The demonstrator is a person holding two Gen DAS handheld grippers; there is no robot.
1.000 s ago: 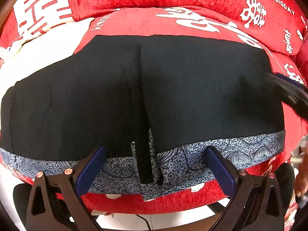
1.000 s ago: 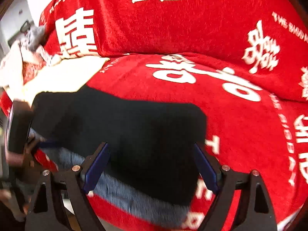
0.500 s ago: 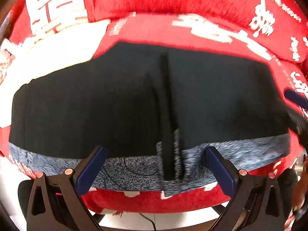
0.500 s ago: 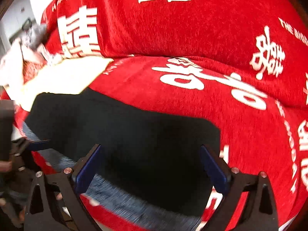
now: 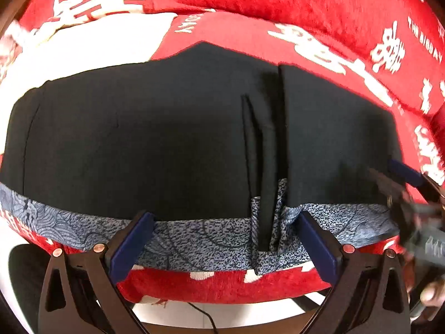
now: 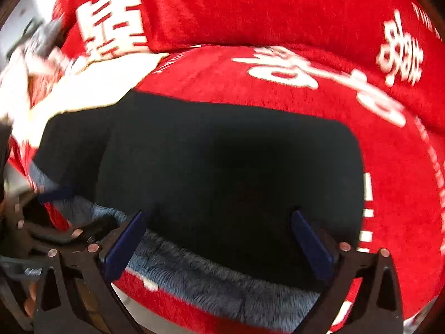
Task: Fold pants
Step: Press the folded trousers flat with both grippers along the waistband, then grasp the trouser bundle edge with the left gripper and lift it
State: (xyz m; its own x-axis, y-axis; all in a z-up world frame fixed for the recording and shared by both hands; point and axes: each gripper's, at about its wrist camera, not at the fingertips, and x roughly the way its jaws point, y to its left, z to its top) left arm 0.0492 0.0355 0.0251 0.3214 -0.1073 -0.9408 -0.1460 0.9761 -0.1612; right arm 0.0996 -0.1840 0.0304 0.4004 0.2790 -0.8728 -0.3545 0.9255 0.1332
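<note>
two spread hand-held grippers (image 5: 222,239) (image 6: 219,239) hover over black pants (image 5: 167,144) on a red sofa (image 5: 306,39).

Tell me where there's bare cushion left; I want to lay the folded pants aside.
Free: the red seat cushion between the black pants and the back cushion, and the strip right of the pants. Crowded: the front edge, where the patterned waistband, the left tool and the right tool sit.
</note>
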